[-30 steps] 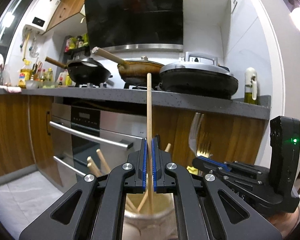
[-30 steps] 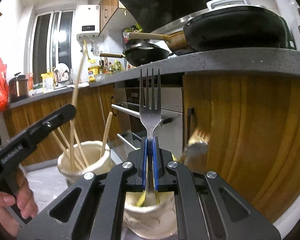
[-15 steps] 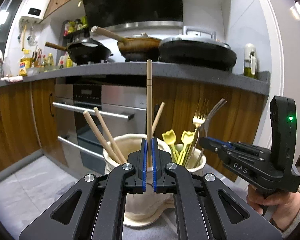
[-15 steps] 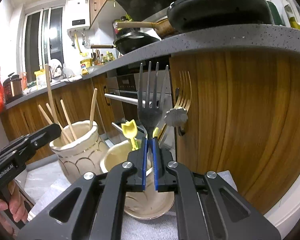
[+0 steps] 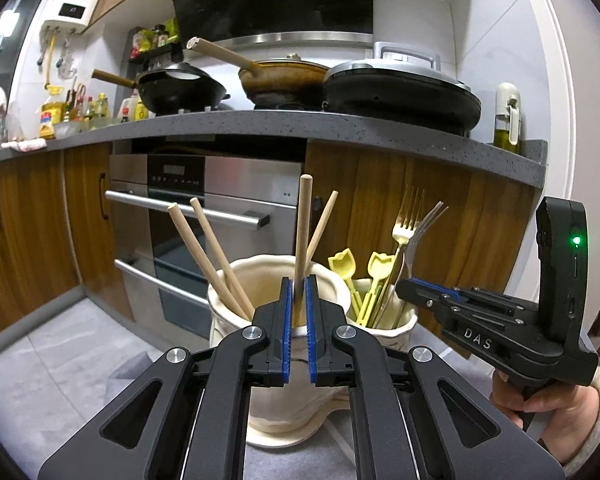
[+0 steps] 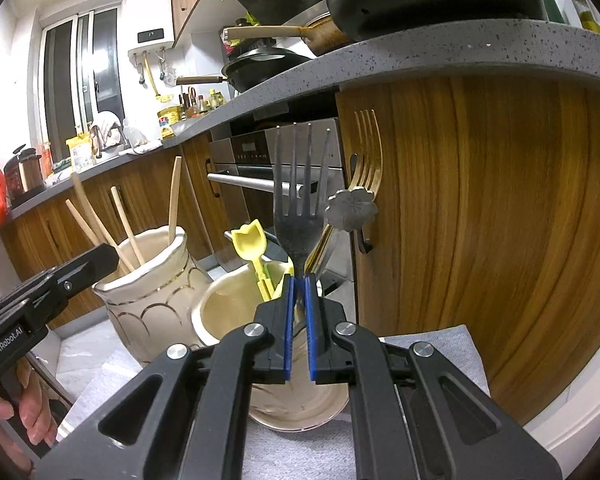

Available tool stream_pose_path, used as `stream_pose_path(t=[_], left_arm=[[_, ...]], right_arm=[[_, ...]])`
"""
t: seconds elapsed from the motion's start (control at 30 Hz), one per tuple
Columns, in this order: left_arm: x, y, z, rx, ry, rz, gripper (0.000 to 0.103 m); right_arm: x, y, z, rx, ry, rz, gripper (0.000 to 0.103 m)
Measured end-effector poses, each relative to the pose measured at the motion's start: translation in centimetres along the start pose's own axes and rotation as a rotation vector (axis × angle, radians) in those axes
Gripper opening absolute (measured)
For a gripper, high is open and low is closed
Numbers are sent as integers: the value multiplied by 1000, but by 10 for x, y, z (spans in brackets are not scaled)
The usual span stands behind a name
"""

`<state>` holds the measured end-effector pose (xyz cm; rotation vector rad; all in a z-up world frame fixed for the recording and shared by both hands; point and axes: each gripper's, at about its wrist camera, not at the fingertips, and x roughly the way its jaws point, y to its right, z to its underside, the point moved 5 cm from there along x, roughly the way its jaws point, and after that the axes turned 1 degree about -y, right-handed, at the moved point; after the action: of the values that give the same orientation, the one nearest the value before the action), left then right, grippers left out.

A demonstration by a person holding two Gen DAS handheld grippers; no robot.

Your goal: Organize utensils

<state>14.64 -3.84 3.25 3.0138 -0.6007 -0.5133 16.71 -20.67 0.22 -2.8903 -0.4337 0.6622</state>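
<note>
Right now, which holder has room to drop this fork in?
The short holder has a bare hollow on its left; its right side is crowded with yellow utensils and a gold fork. The tall holder is full of chopsticks.

Right gripper (image 6: 298, 280) pinches dark steel fork (image 6: 300, 200) at its neck, tines up, above short cream holder (image 6: 236, 312). Holder contains yellow tulip-top utensil (image 6: 252, 244), gold fork (image 6: 366, 156), flower-end handle (image 6: 352, 210). Tall scalloped jar (image 6: 152, 300) just left holds wooden sticks (image 6: 174, 196). Left gripper (image 6: 40, 300) sits lower left; its jaw state isn't visible.

Bright, even indoor light, sharp focus throughout, strong fisheye bending and dark vignetted corners.
</note>
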Motion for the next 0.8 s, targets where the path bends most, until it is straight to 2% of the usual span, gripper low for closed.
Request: stream_pose_path(t=[0.13,0.2,0.43,0.5,0.57,0.63,0.73,0.8], left_arm=[[-3,-1,-1,-3,5,-9,23],[-5,-1,-1,2,7,-16,23],[-19,5,0,40,11,-54,30],[-26,7,0,41,13,-59,37],[-34,7,1,41,16,-70,48],[-42,7,2,34,17,-77,53],[-55,5,7,13,20,-94,67],[-62,6,12,9,13,-111,71]], right_arm=[[-3,1,0,0,5,-3,10],[-8,2,0,7,14,-5,14],[-30,11,8,34,17,21,16],[-35,12,14,42,0,18,22],[-39,12,18,42,-10,13,27],[-45,10,22,37,-13,15,31],[-51,8,29,29,-16,18,47],[-55,7,34,12,-16,30,48]])
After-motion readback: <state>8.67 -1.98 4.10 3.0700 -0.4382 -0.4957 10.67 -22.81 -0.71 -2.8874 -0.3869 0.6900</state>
